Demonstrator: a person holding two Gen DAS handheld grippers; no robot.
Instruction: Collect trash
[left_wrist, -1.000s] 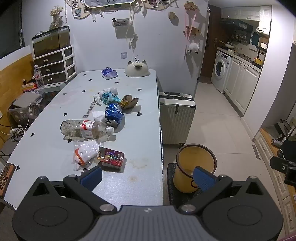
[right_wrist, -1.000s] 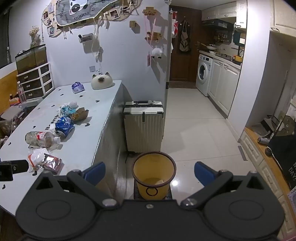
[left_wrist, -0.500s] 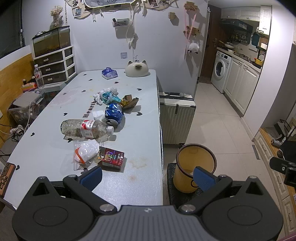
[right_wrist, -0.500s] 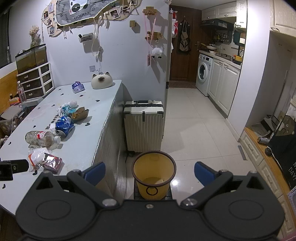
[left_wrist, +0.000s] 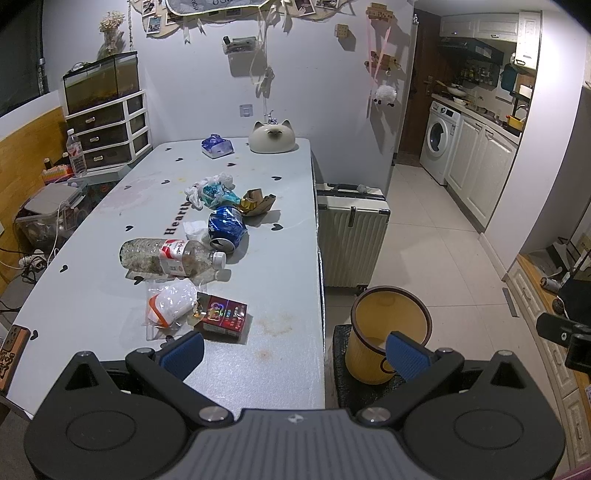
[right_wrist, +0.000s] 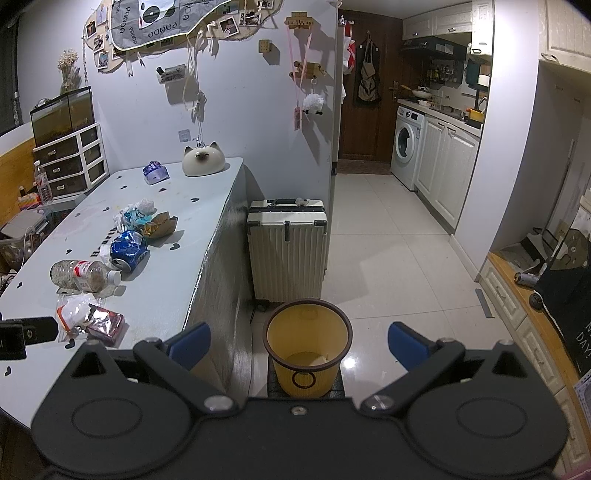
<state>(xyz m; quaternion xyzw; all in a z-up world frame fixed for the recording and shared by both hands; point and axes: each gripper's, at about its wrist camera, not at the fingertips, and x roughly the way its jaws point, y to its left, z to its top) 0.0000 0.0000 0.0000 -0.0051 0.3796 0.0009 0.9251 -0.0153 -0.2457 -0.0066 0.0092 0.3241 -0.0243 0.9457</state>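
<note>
Nearby, a red cigarette pack (left_wrist: 224, 316) lies flat beside a clear bag (left_wrist: 168, 303); left gripper (left_wrist: 293, 354) and right gripper (right_wrist: 299, 345) gape empty, yellow bin (right_wrist: 308, 350) below.

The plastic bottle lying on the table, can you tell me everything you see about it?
The plastic bottle is clear, with a white cap and a red and white label. It lies on its side on the pale table, cap pointing toward the bin side. Its inside looks cloudy or speckled, and whether anything is in it is unclear. A crushed blue can sits just beyond its cap end, and a clear plastic bag lies just in front. Nothing grips it.
</note>
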